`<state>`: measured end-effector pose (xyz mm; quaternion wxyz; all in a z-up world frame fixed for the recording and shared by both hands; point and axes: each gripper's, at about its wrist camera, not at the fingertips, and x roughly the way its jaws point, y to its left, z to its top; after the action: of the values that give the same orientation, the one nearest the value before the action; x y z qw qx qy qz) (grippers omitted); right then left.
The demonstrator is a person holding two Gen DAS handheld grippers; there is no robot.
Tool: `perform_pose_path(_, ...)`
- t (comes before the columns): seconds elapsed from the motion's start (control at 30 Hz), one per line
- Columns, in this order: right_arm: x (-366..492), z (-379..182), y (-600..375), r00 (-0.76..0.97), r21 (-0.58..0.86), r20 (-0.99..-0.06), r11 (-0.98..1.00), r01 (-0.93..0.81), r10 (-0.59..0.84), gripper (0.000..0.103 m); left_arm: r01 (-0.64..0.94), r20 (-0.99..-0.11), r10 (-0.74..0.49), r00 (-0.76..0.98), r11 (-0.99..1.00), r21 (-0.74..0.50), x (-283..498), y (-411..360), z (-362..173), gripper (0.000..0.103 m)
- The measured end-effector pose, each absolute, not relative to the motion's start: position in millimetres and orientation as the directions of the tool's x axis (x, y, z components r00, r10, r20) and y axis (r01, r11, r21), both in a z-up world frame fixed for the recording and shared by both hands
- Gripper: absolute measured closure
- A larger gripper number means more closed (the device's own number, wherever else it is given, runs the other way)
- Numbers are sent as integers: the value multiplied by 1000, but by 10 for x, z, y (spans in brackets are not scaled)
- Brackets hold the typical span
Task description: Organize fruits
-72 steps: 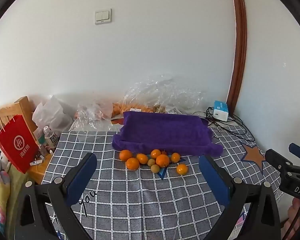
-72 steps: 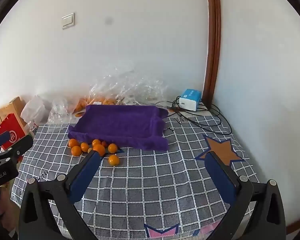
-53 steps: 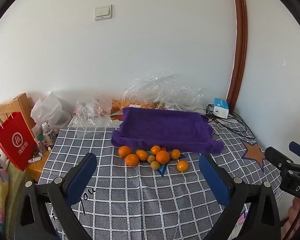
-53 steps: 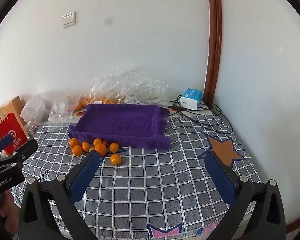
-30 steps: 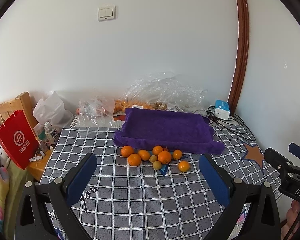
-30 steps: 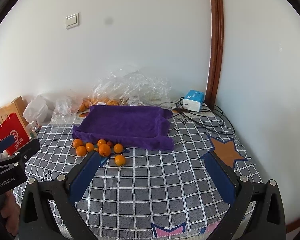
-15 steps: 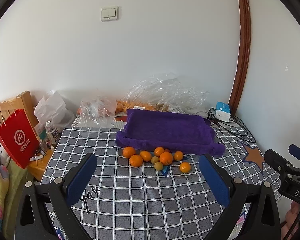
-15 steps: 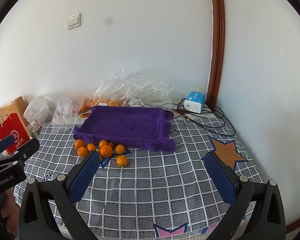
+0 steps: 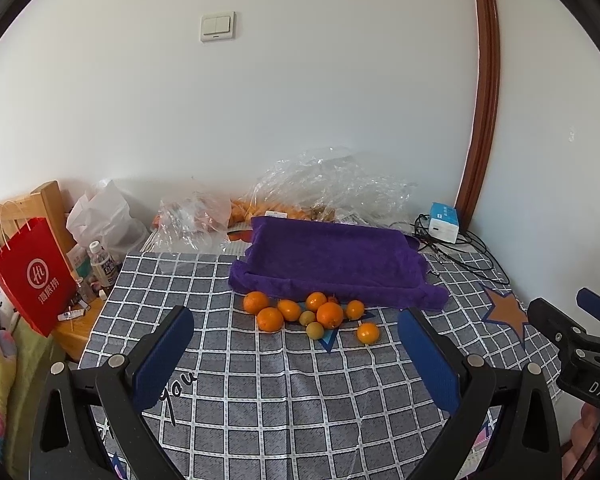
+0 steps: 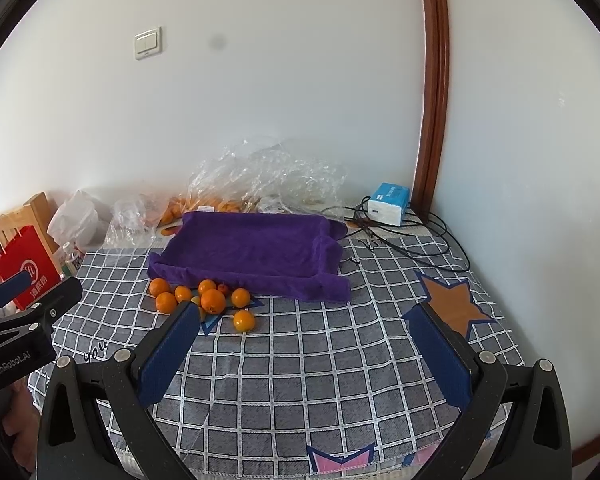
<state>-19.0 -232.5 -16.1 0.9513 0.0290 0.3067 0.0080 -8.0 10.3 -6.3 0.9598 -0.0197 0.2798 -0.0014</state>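
Several oranges (image 9: 330,314) (image 10: 213,300) and two small greenish fruits (image 9: 315,330) lie in a cluster on the grey checked tablecloth, just in front of a purple towel-lined tray (image 9: 336,258) (image 10: 252,250). One orange (image 9: 367,332) (image 10: 244,320) sits apart, nearer to me. My left gripper (image 9: 296,330) hangs open above the near part of the table, well short of the fruit, nothing between its fingers. My right gripper (image 10: 306,322) is open too, to the right of the cluster. Each gripper shows at the edge of the other's view.
Crumpled clear plastic bags (image 9: 332,188) with more oranges lie behind the tray by the wall. A blue-and-white box (image 10: 390,203) with black cables (image 10: 416,240) sits at the back right. A red paper bag (image 9: 32,276), a white bag and bottles stand off the table's left edge.
Both grippers have drifted slightly, so the fruit and tray sit a little more to the right in each view. Nothing on the table has moved. Both stay open.
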Motion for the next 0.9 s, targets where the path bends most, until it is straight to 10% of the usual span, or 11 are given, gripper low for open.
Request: perform_pose_path(0.9, -133, -220, -2259, 808, 54, -589, 999, -4, 35, 0, -15, -552, -16, 834, 999, -51, 1, 172, -147, 0)
